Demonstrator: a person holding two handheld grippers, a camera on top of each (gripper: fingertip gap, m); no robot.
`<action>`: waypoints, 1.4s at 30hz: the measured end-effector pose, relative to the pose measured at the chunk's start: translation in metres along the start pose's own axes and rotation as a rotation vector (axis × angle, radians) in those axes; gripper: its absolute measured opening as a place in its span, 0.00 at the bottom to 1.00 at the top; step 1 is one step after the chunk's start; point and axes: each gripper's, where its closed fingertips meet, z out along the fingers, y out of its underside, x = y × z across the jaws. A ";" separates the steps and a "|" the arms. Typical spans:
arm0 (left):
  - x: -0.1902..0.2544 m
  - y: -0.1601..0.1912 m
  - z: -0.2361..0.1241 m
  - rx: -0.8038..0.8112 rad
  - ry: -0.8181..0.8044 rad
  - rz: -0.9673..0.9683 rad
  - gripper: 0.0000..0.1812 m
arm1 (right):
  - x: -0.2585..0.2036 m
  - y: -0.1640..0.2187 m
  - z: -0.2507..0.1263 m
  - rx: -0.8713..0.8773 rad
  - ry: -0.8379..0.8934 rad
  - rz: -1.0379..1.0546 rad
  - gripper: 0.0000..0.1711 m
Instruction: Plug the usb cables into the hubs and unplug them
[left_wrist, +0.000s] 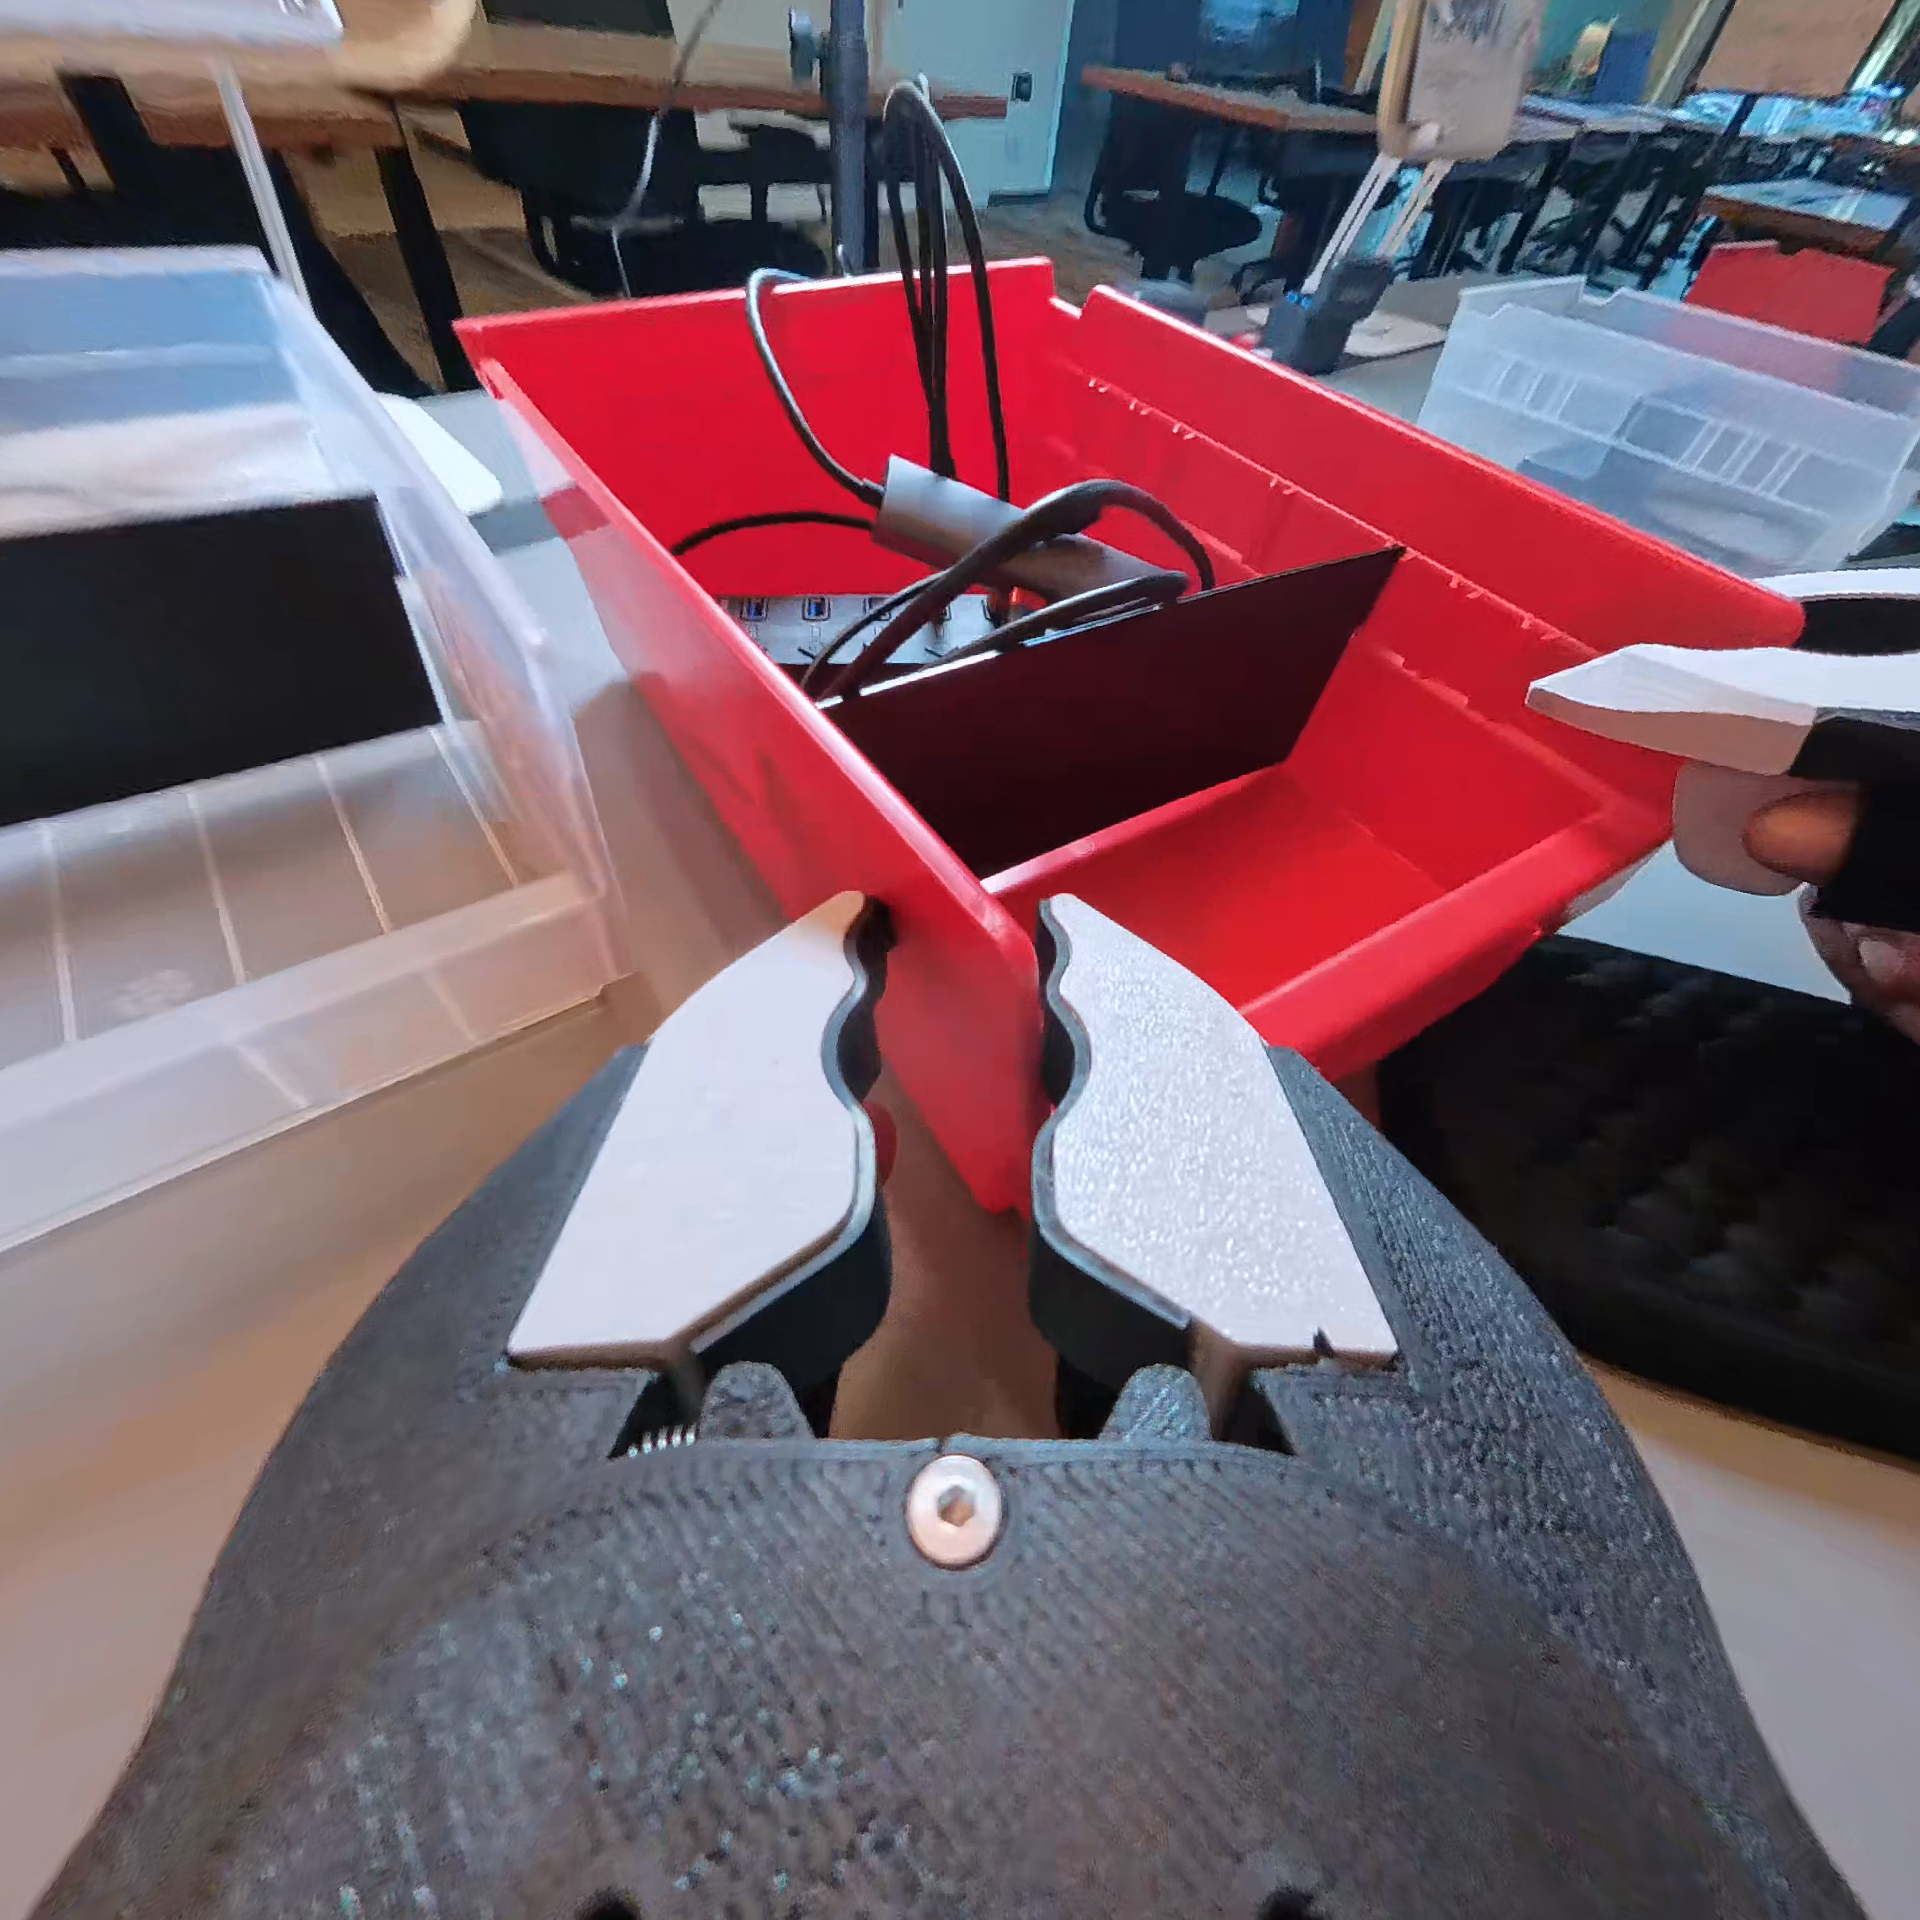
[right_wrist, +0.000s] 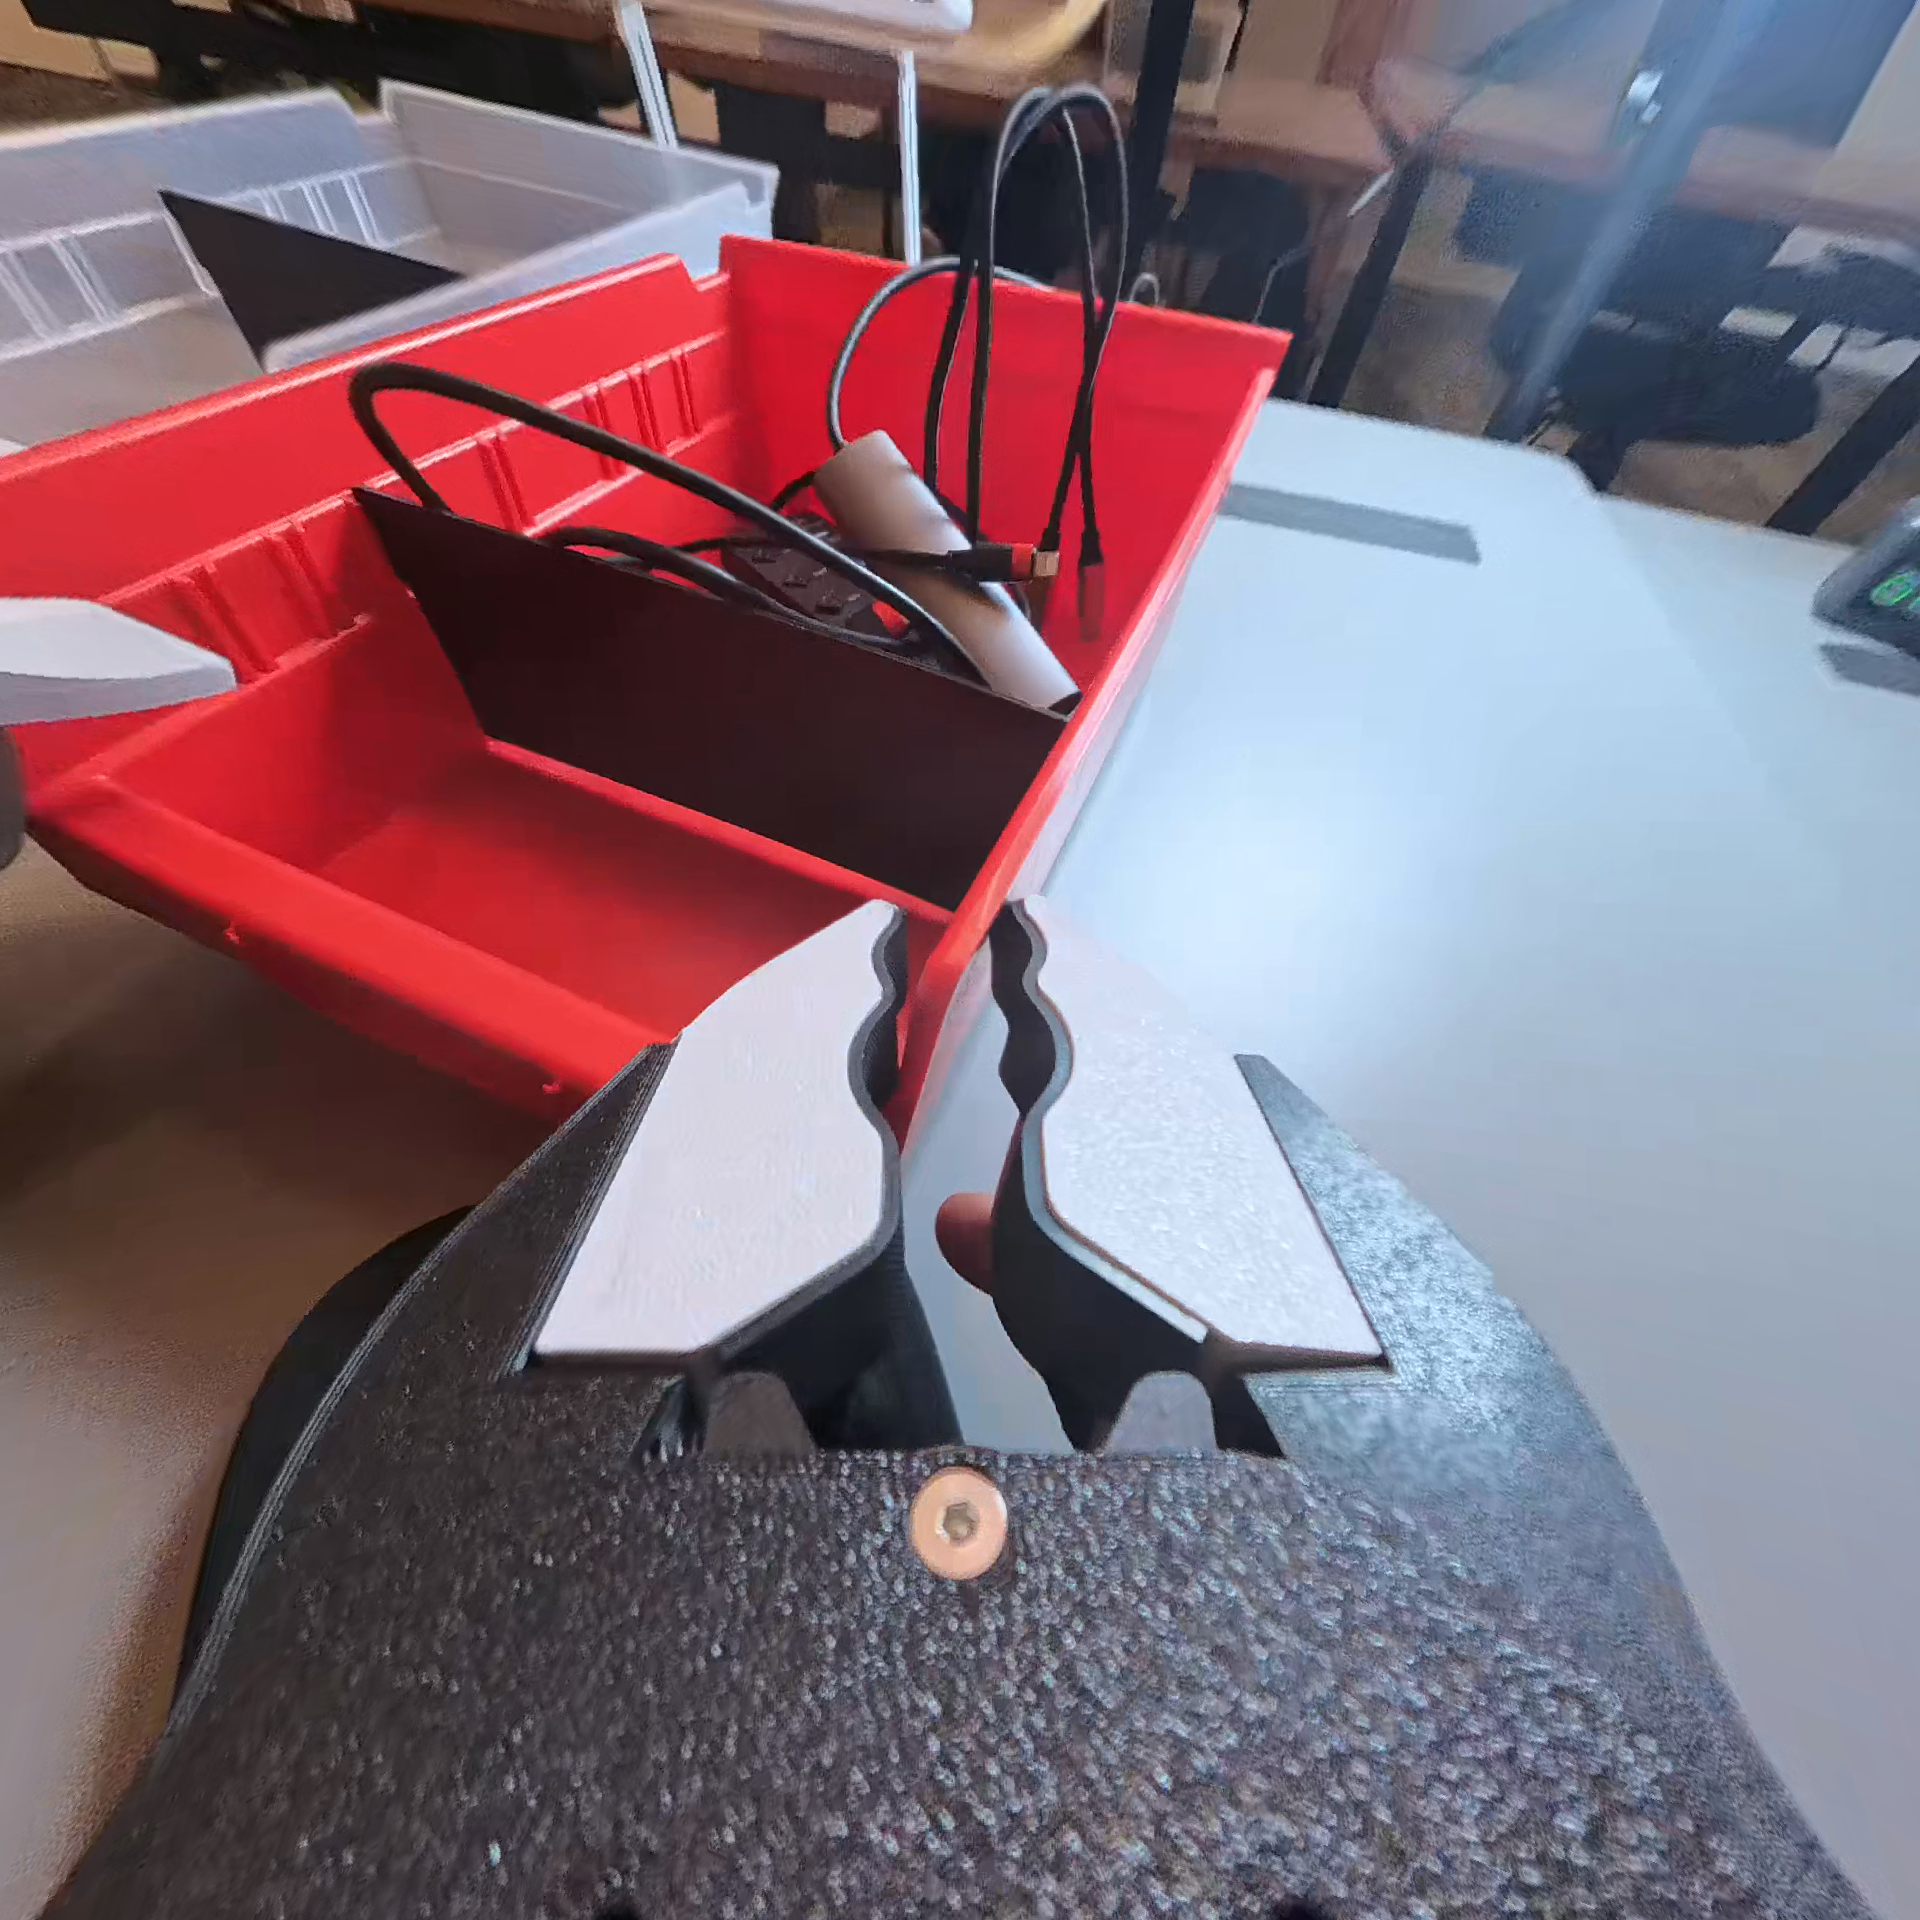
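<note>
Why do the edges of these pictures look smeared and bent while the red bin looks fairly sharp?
Left wrist view: the wide-angle lens bows the clear plastic bins at the left, which look smeared, while the red bin and the left claw stay crisp. Right wrist view: the background furniture is soft and streaked, and pale glare spreads over the grey table beside the right claw.

A black divider (right_wrist: 727, 717) walls off the red bin's (right_wrist: 343, 894) open front compartment from tangled cables (right_wrist: 623, 457) behind
</note>
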 end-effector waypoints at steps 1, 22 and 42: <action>0.002 -0.010 -0.011 0.039 -0.006 0.023 0.14 | -0.004 -0.007 -0.009 0.028 0.004 -0.007 0.09; -0.198 -0.052 -0.358 0.169 -0.638 0.068 0.08 | -0.367 -0.139 0.035 0.219 -0.699 -0.176 0.13; -0.250 -0.012 -0.325 0.169 -0.591 0.103 0.20 | -0.325 -0.107 0.102 0.153 -0.679 -0.189 0.35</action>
